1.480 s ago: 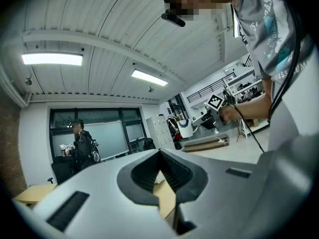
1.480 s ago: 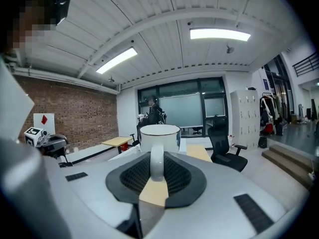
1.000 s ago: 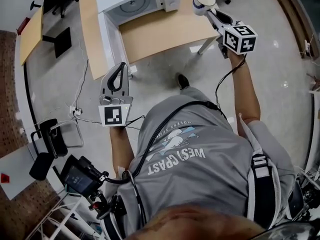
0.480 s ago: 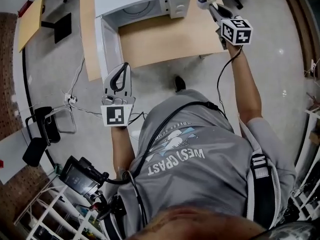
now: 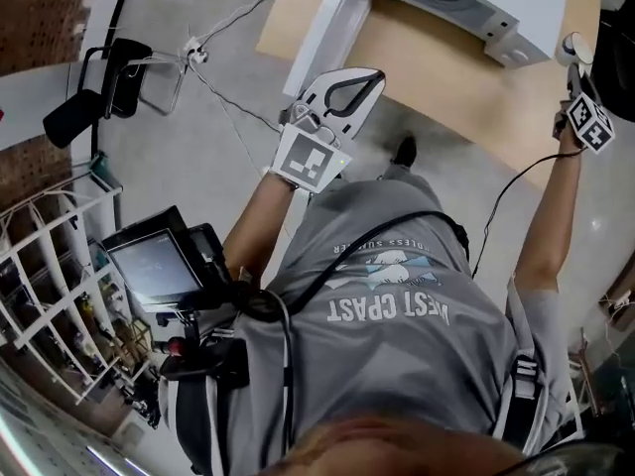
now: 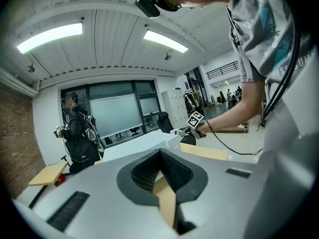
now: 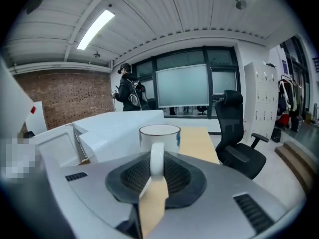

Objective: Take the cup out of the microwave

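**Holding the cup out of the microwave, beside its control end**

Gripping the cup (image 7: 159, 135) by its handle (image 7: 157, 151) with the right gripper (image 7: 156, 159), jaws clenched on the white loop. Carrying it upright, outside the microwave (image 5: 526, 3), just past the control end and by the right end of the table (image 5: 466, 87). Cannot tell whether resting on the wood or lifted off it. Seeing only the rim from the right gripper view, nothing of the inside; from the head view, just a small pale disc at the mouth.

Showing the microwave with its door (image 5: 332, 28) swung open and the cavity cut off by the head view's top edge, so contents not to be made out. Pressing the left gripper (image 6: 160, 151) closed on nothing, pads together at the tips, beside that open door.

Reading "WEST COAST" on the person's shirt (image 5: 387, 305), upside down in the head view, with smaller print above it too fine to read. Bearing black-and-white square markers on both grippers' cubes. Noting a blue mark on the cup's side, too blurred to read. Catching a second person (image 7: 127, 94) far off by the windows and an office chair (image 7: 239, 133) right of the table.
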Motion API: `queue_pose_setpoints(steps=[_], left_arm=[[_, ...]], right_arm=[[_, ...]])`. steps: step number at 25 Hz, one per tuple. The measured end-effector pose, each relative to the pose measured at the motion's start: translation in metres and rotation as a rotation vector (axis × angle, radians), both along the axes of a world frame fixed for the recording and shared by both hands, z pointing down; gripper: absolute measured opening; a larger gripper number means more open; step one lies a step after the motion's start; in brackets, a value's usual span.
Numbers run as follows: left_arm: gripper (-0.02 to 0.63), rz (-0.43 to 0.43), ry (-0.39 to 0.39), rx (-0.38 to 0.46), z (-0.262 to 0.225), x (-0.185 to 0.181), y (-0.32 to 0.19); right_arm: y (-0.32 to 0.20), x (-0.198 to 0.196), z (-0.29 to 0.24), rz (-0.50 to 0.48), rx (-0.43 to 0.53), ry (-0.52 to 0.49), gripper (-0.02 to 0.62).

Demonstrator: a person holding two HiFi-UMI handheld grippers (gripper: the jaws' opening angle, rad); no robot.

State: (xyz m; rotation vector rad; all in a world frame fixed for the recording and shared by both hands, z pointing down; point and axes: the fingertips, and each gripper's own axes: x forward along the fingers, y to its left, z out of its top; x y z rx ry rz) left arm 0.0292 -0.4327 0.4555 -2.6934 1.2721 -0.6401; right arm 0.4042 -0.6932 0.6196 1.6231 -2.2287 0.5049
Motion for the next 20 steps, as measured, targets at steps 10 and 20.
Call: queue_pose_setpoints(steps=[10,20], left_arm=[[0.043,-0.015,-0.008,-0.074,0.025,-0.005,-0.019],[0.043,-0.002,-0.014,-0.139,0.035,-0.006,-0.001]], right_arm=[[-0.046,0.008,0.117,0.054,-0.161,-0.026,0.074],[-0.036,0.02,0.137,0.085,-0.176,-0.023,0.074]])
